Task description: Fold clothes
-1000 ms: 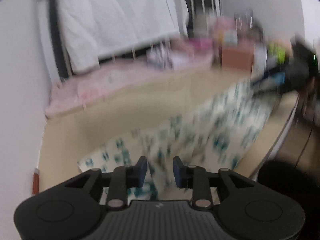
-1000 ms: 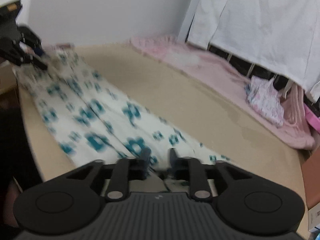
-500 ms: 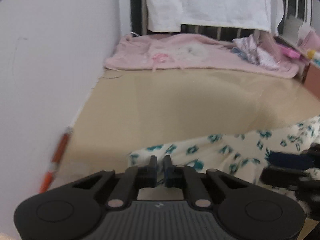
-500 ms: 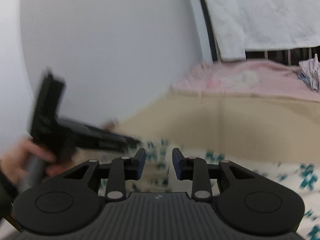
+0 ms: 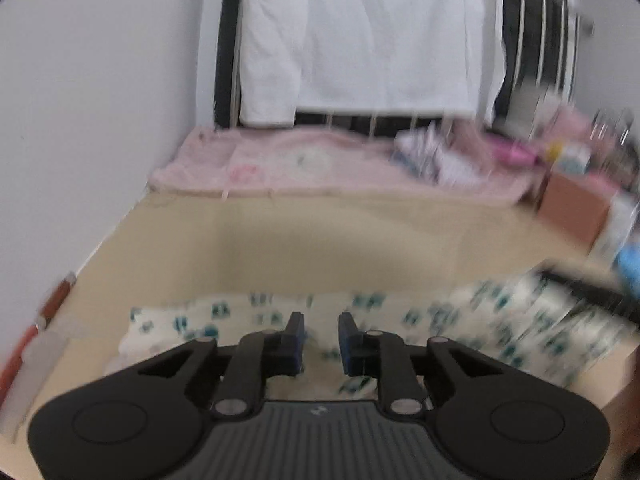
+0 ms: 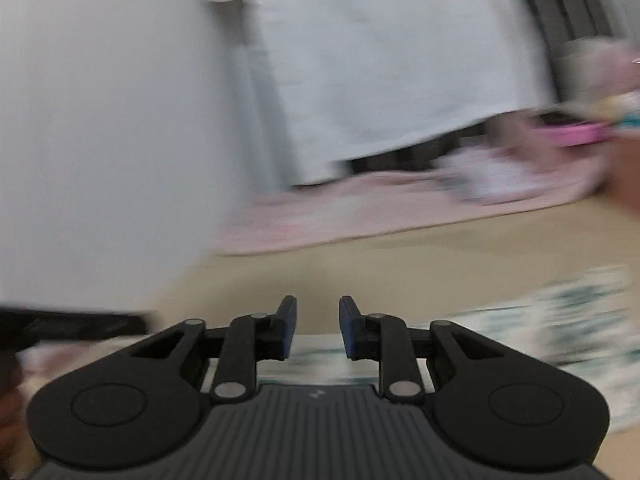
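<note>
A white garment with teal prints lies flat along the near edge of a tan mat. My left gripper hovers low over the garment's left part; its jaws are opening, and the cloth shows below the gap with nothing pinched. At the right of this view, the right gripper is a dark blur over the garment's other end. In the right wrist view the garment is smeared at lower right. My right gripper stands open with bare mat showing in its gap. The left gripper is a dark bar at the left.
A pink blanket lies along the far side of the mat, under a hanging white sheet on a railing. A brown box and small clutter stand at far right. A white wall bounds the left, with an orange pen at its foot.
My left jaws, nearly shut half a second ago, have parted, and the gripper has shifted over the garment. The right wrist view has swung right; its jaws are narrower than a second ago.
</note>
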